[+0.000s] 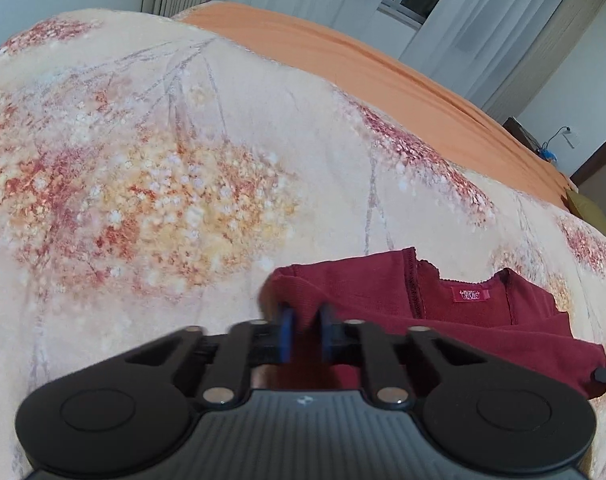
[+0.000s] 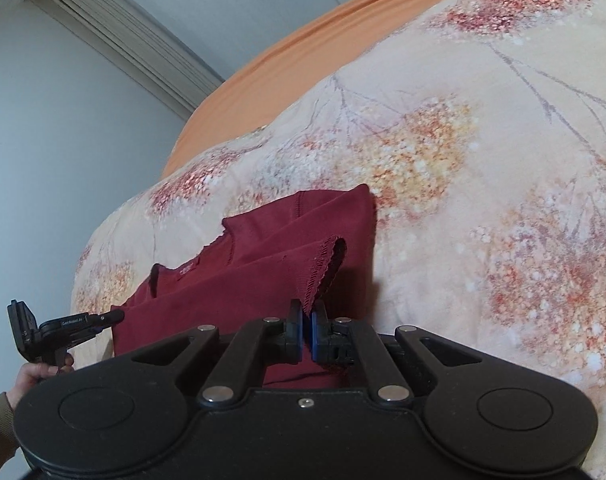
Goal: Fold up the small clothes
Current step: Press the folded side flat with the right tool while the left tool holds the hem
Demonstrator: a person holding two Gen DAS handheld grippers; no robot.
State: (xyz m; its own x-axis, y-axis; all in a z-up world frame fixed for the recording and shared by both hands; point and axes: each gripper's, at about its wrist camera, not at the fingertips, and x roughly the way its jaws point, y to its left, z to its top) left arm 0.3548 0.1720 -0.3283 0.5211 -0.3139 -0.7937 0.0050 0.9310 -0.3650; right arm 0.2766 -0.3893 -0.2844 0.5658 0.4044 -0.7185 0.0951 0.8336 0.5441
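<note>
A dark red top (image 1: pixel 483 320) with a small label at its neckline lies partly folded on the floral bedspread (image 1: pixel 163 160). My left gripper (image 1: pixel 305 320) is shut on the top's left edge, with red cloth bunched between the blue pads; the picture is blurred there. In the right wrist view the dark red top (image 2: pixel 243 280) has a sleeve folded over its body. My right gripper (image 2: pixel 307 314) is shut on the stitched cuff of that sleeve. The left gripper (image 2: pixel 117 316) shows at the top's left edge, held by a person's hand (image 2: pixel 39 374).
The floral bedspread (image 2: pixel 483 160) spreads wide beyond the top on all sides. An orange sheet (image 1: pixel 363 60) covers the far part of the bed. Curtains (image 1: pixel 483 20) and a window stand behind it; a yellow cushion (image 1: pixel 591 210) and dark furniture sit at the far right.
</note>
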